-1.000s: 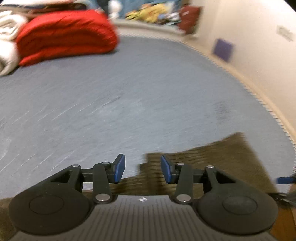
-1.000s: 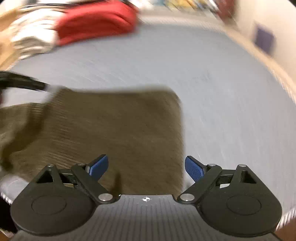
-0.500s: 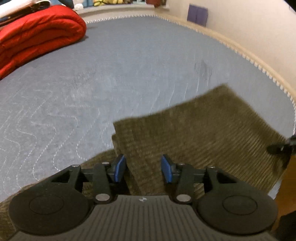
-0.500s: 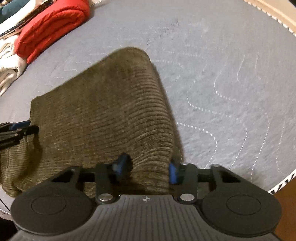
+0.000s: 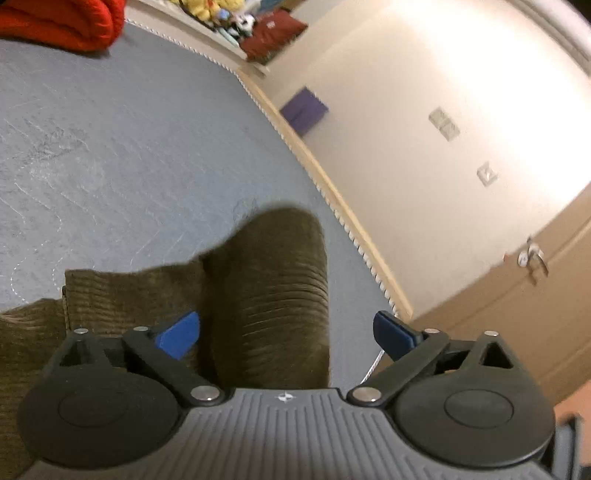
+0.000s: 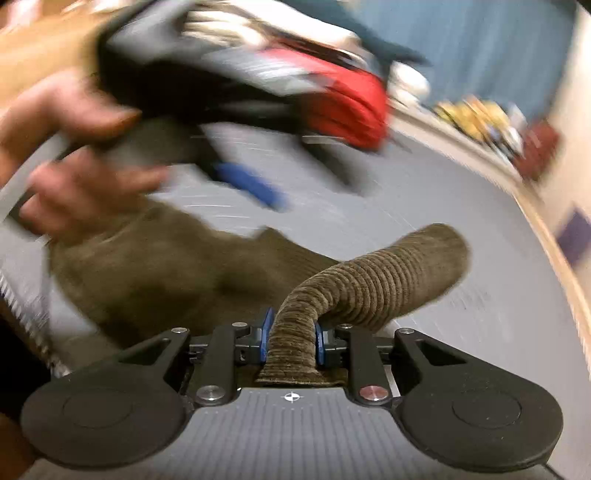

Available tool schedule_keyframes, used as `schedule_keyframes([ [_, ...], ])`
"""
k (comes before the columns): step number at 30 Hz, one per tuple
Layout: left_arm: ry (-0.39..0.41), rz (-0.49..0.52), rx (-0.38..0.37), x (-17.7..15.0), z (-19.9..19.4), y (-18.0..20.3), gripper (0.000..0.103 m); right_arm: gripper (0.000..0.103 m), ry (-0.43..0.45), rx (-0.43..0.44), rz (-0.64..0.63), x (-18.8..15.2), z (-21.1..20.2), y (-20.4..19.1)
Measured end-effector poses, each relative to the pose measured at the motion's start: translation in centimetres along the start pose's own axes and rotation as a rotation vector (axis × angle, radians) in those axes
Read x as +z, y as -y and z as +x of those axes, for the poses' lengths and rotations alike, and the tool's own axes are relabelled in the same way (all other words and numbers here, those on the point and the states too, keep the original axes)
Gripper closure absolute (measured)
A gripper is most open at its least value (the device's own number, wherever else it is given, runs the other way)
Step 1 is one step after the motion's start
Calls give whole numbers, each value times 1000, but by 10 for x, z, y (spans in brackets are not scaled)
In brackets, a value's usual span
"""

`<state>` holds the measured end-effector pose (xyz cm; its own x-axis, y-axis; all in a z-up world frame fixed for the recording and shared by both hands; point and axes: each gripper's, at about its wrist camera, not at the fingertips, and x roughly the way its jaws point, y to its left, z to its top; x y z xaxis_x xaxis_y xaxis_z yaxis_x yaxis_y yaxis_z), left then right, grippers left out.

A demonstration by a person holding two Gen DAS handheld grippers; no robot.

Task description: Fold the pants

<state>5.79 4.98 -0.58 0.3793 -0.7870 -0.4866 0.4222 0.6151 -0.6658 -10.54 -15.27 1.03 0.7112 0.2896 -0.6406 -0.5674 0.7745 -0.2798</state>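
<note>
The olive corduroy pants lie on the grey-blue bed cover, with one part raised in a rolled fold. My left gripper hangs over that fold. Its jaws are opening and stand wide, and the blue pads touch no cloth. In the right wrist view, my right gripper is closing, and its pads pinch a bunched rope of the pants that arches up and to the right. A hand holds the blurred left gripper above the flat part of the pants.
A red folded blanket lies at the far end of the bed. The bed's piped edge runs along a cream wall. A purple item leans there, and a wooden door with a handle stands to the right.
The left jaws have spread wide off the pants, and that view has swung toward the wall. The right jaws have shut on a fold of the pants and lifted it, the wrist rolling.
</note>
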Motion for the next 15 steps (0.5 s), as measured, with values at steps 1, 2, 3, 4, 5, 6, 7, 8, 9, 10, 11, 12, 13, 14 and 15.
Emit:
schedule_keyframes([
  [1,-17,20,24,-2,3,0,2,80,3,7,-50,3,1,-14],
  [2,-29,40,53,-5,6,0,2,80,4,9,-94,6,0,-25],
  [3,-39,50,74,-8,9,-1,3,80,4,8,-129,7,1,-33],
  [4,-50,55,93,-10,12,-3,6,80,3,6,-163,9,2,-41],
  [5,-54,61,121,-12,14,-6,20,80,2,8,-184,11,4,-48],
  [6,-60,72,177,-14,15,-8,44,80,-2,12,-195,13,6,-52],
  [7,-65,83,233,-15,16,-12,55,80,-5,17,-200,16,8,-55],
  [8,-66,85,263,-16,15,-19,78,80,-8,20,-200,18,10,-57],
  [9,-67,78,277,-16,12,-23,81,80,-14,17,-201,21,13,-57],
  [10,-61,62,290,-16,7,-27,82,80,-21,24,-201,24,15,-57],
  [11,-47,49,306,-18,0,-30,82,78,-19,52,-190,28,13,-54],
  [12,-35,48,320,-18,-6,-36,82,75,-6,83,-161,33,11,-49],
  [13,-19,51,338,-19,-14,-38,82,74,13,120,-129,38,7,-41],
  [14,-2,48,356,-20,-23,-40,82,73,48,163,-103,45,1,-34],
  [15,13,40,370,-20,-32,-44,82,68,86,192,-86,50,-8,-27],
])
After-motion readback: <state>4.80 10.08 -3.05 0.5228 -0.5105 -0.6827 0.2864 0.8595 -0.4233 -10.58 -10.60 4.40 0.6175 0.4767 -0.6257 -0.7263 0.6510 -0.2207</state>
